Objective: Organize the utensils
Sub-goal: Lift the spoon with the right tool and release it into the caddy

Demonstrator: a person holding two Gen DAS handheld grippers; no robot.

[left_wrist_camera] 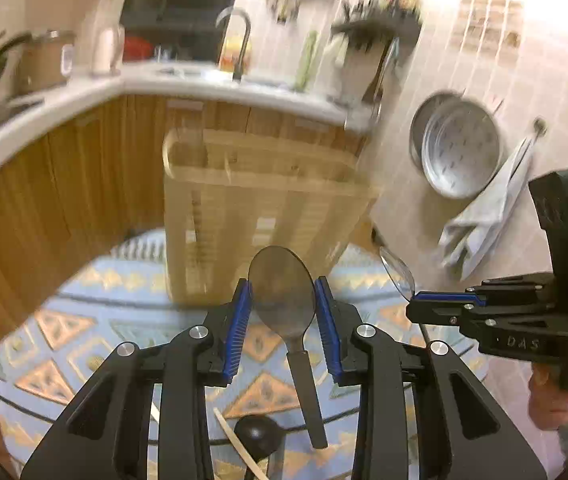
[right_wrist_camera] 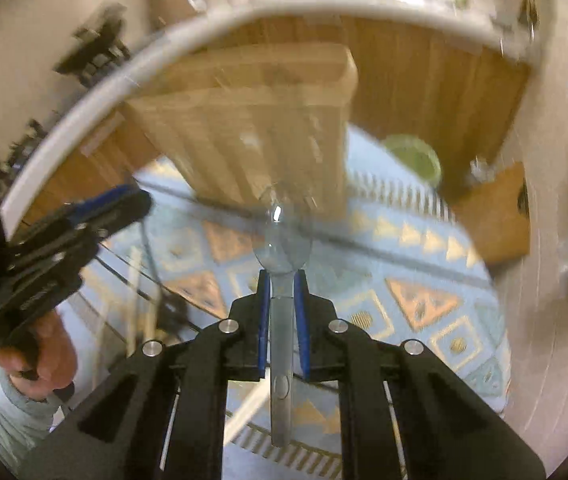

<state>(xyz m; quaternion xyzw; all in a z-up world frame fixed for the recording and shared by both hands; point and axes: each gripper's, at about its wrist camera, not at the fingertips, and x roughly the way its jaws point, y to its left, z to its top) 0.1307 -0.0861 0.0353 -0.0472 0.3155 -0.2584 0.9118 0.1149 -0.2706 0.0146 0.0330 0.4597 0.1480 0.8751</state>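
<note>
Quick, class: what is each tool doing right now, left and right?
Left tool: closed on the dark spoon, gripped at its bowl.
Right tool: closed on the clear plastic spoon, gripped at its handle.

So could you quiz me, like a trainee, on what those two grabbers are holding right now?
1. True or false: the left gripper grips its dark spoon by the handle.
2. What material does the spoon in the right gripper appear to be? A) wood B) clear plastic C) black plastic
3. What pale wooden object stands on the patterned mat ahead of both grippers?

Key:
1. False; its pads clamp the bowl.
2. B; the clear spoon is see-through.
3. A wooden utensil box.
</note>
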